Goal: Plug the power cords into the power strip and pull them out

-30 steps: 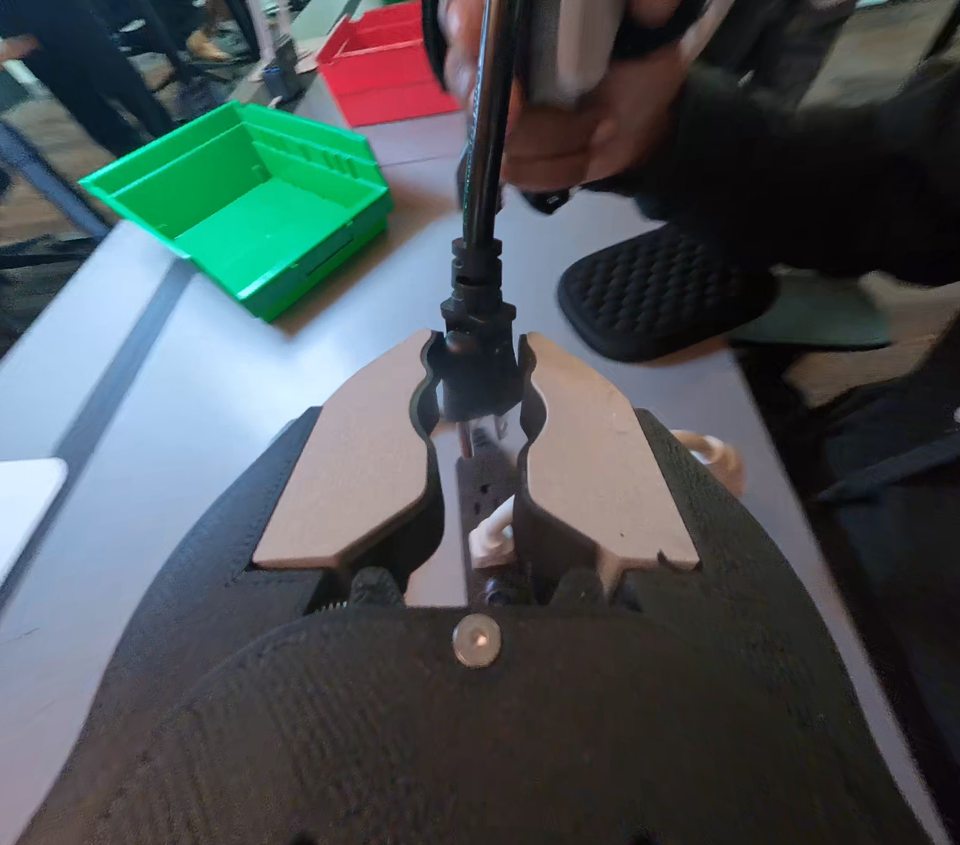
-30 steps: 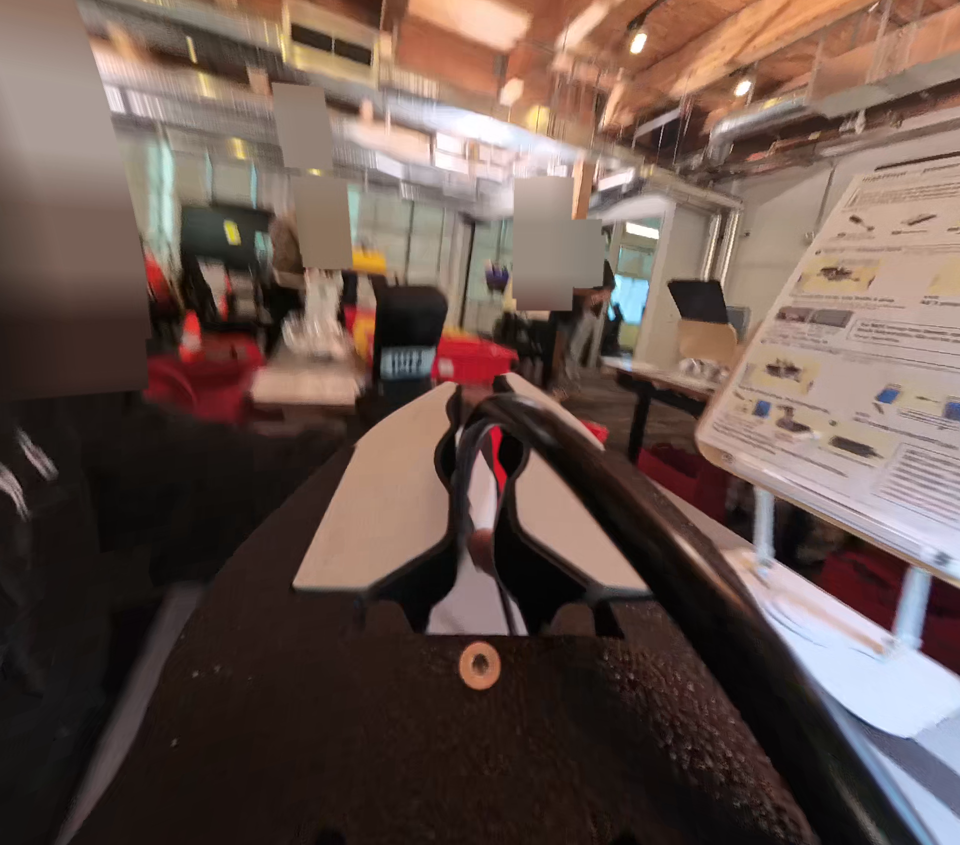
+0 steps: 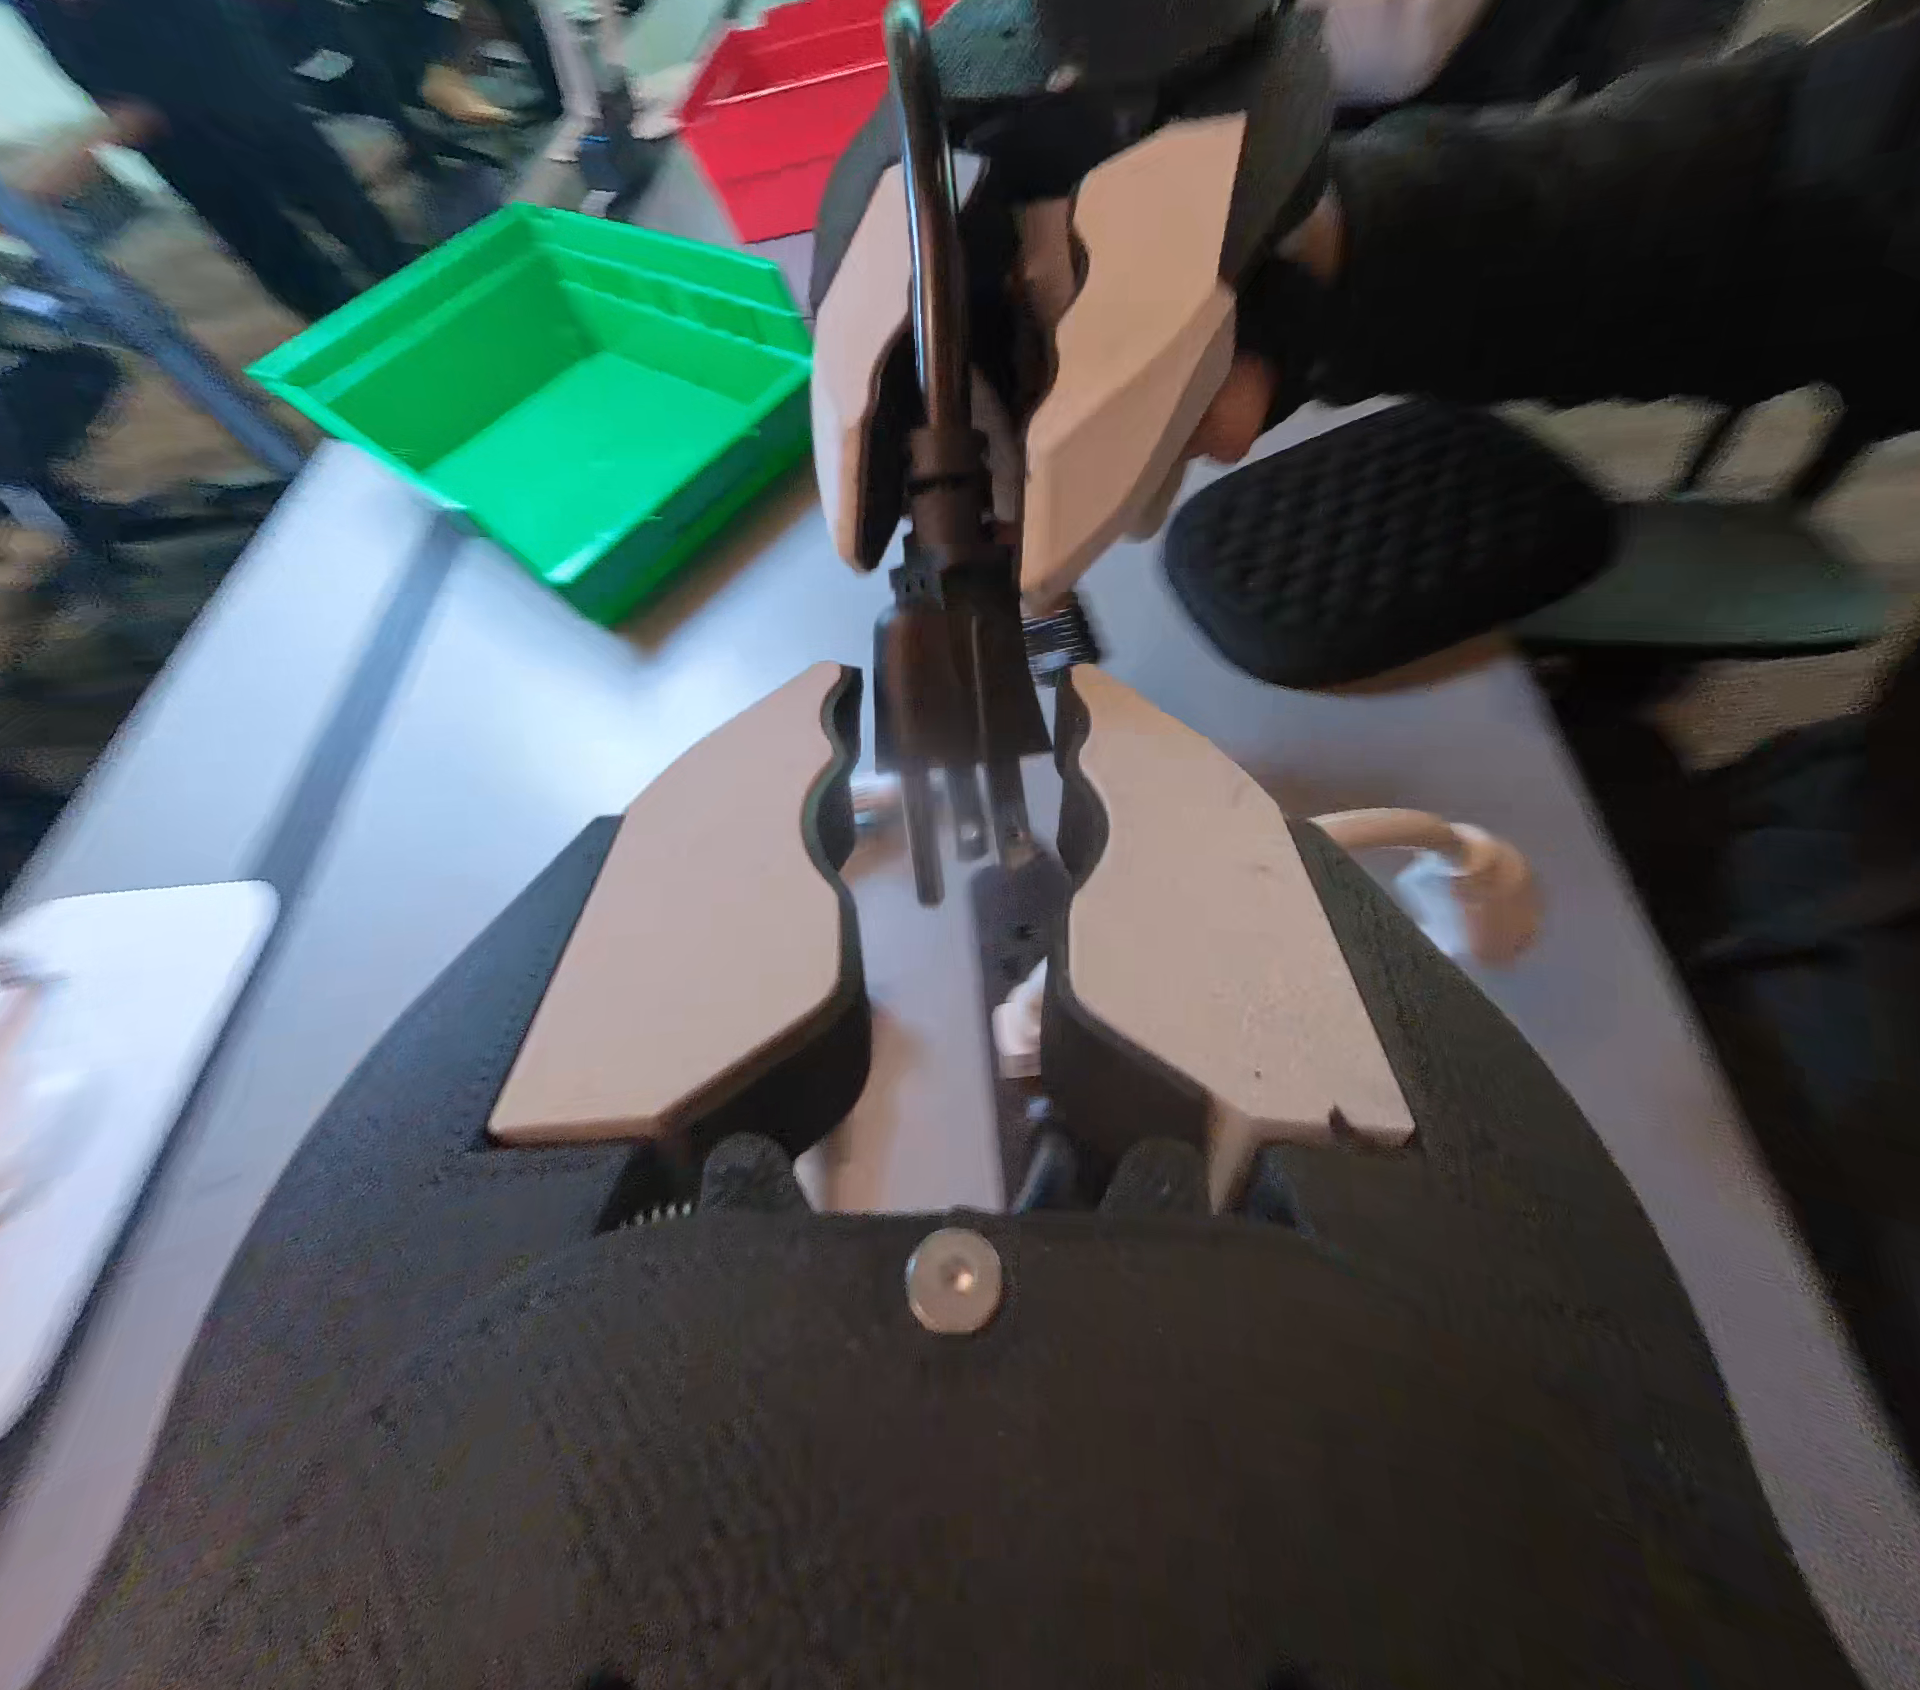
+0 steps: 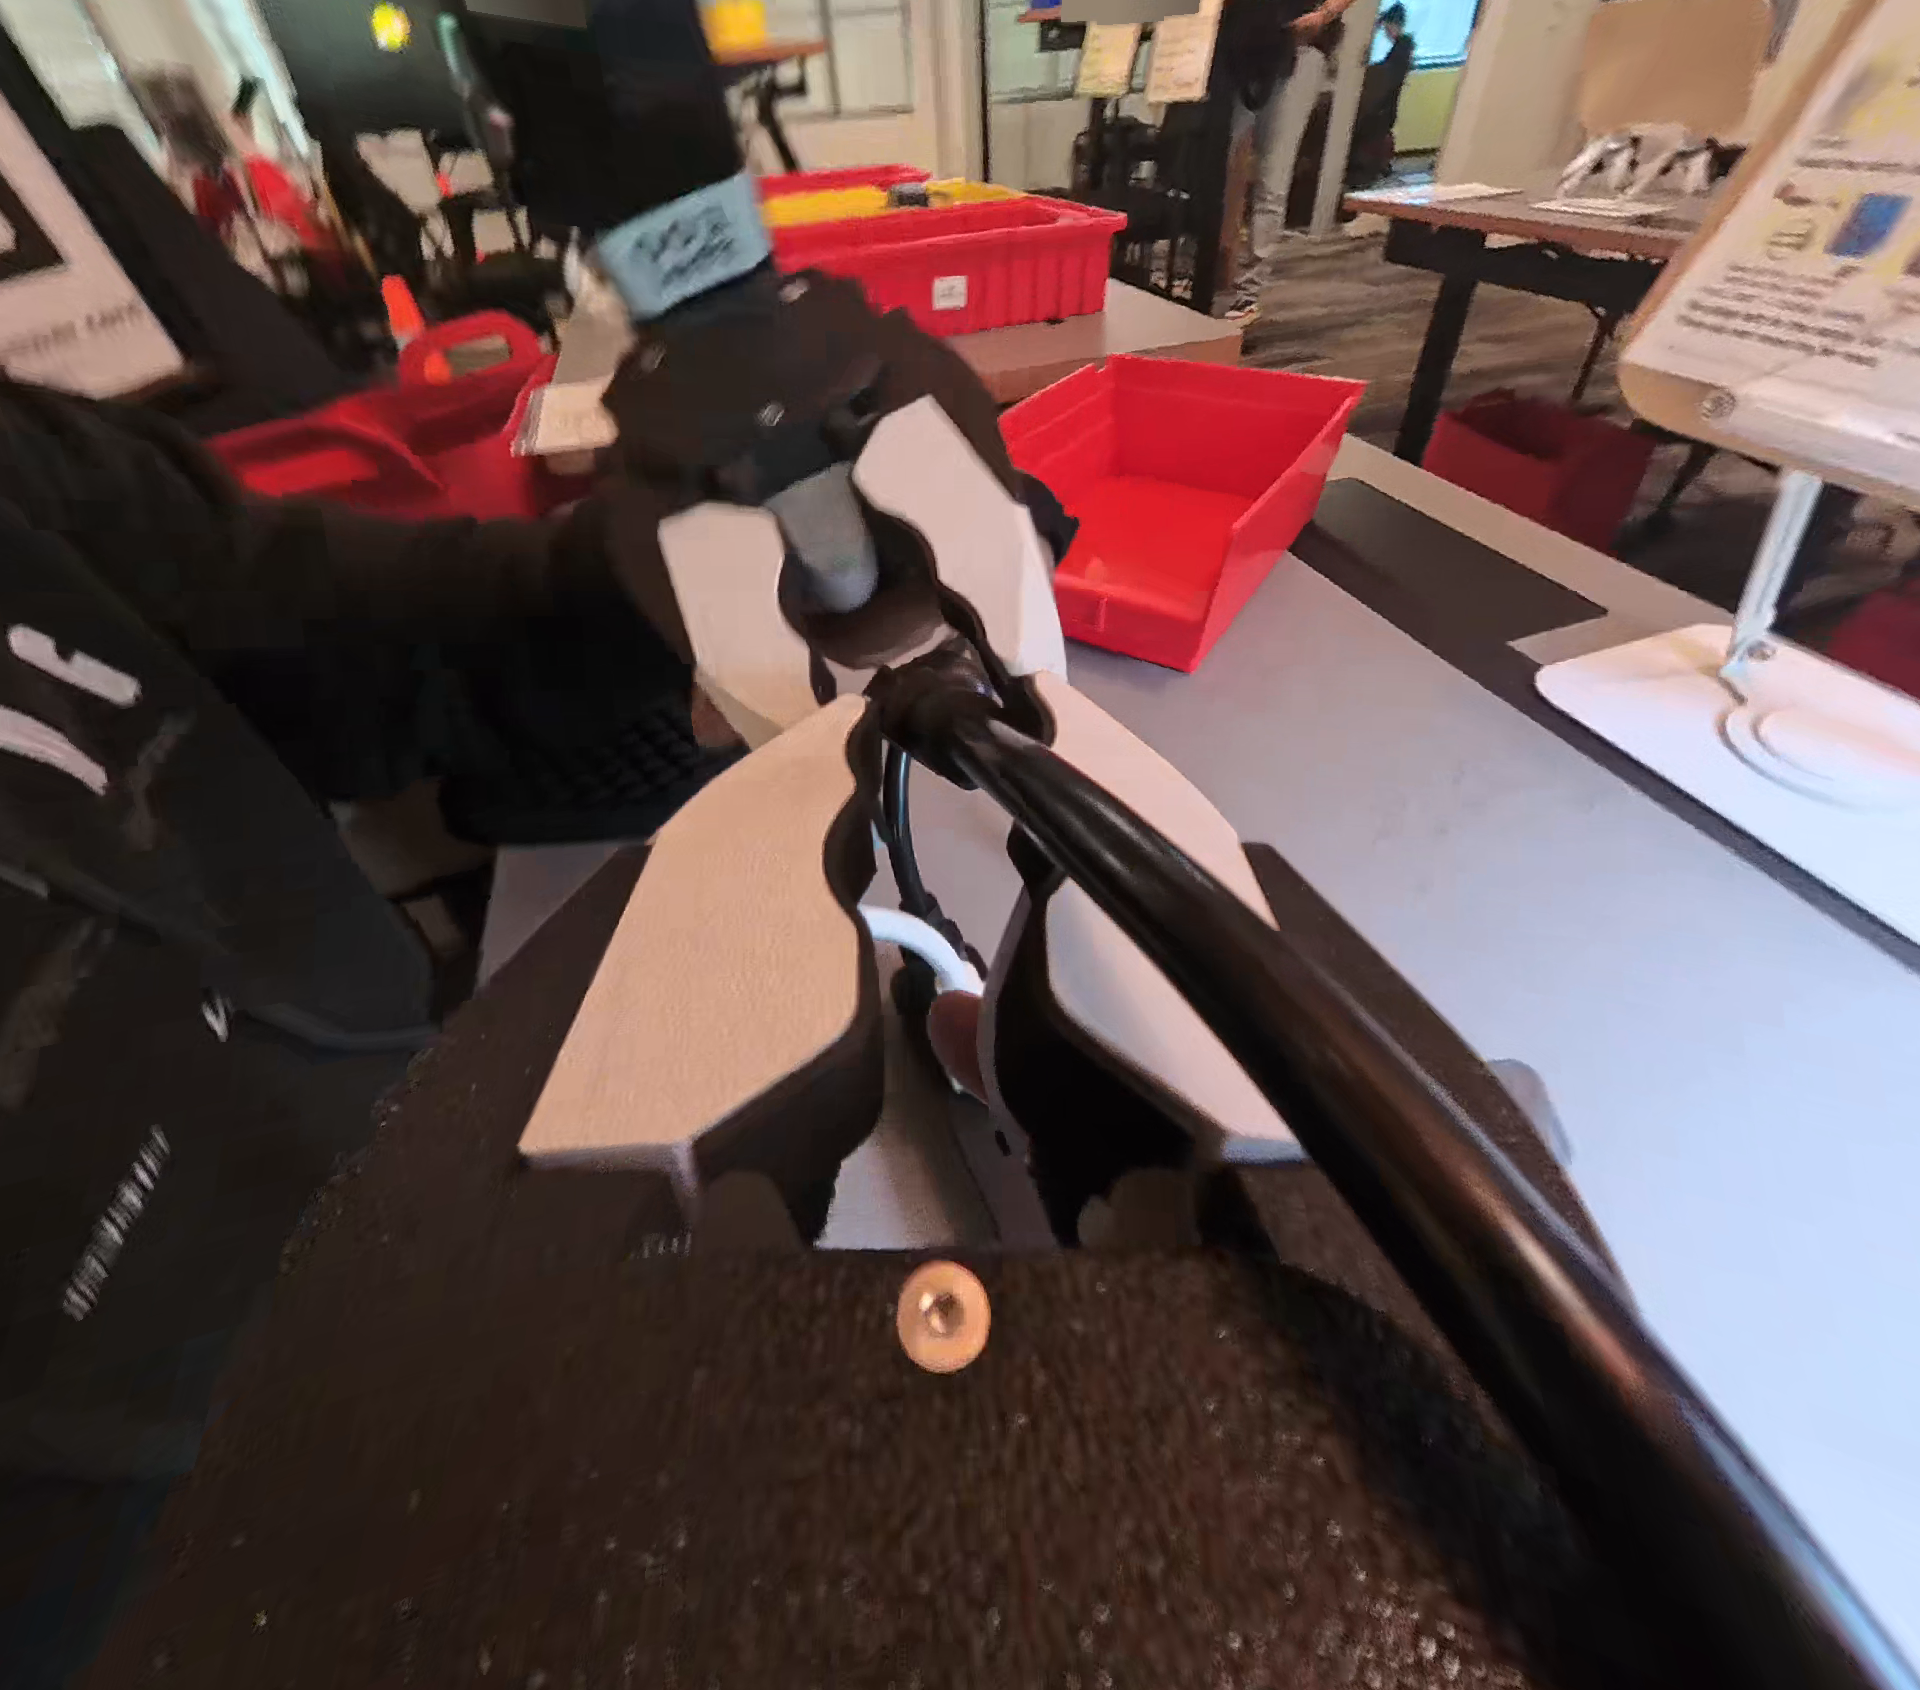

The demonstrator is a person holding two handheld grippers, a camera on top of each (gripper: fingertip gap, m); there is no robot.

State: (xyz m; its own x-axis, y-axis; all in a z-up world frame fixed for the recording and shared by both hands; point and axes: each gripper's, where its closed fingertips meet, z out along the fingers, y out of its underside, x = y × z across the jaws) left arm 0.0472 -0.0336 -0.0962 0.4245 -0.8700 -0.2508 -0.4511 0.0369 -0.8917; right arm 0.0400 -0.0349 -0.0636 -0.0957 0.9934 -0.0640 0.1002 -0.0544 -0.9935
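Left wrist view: we see the black plug (image 3: 951, 684) hanging prongs-down between the fingertips of our left gripper (image 3: 961, 741), whose jaws stand apart with a gap on either side of the plug, so nothing is clamped. The black power cord (image 3: 925, 206) rises from the plug into our right gripper (image 3: 951, 518), whose jaws close around the cord just above the plug. Beneath the prongs lies the dark power strip (image 3: 1023, 913) on the grey counter (image 3: 540, 747), with a white plug (image 3: 1018, 1012) seated in it. A bright green bin (image 3: 551, 404) and a red bin (image 3: 821, 113) stand farther back.

Right wrist view: we see the cord (image 4: 1195, 892) running up between the right gripper (image 4: 940, 736) fingers toward the left gripper (image 4: 873, 601), with the red bin (image 4: 1174, 497) and a white stand base (image 4: 1745, 726) on the counter (image 4: 1403, 809).
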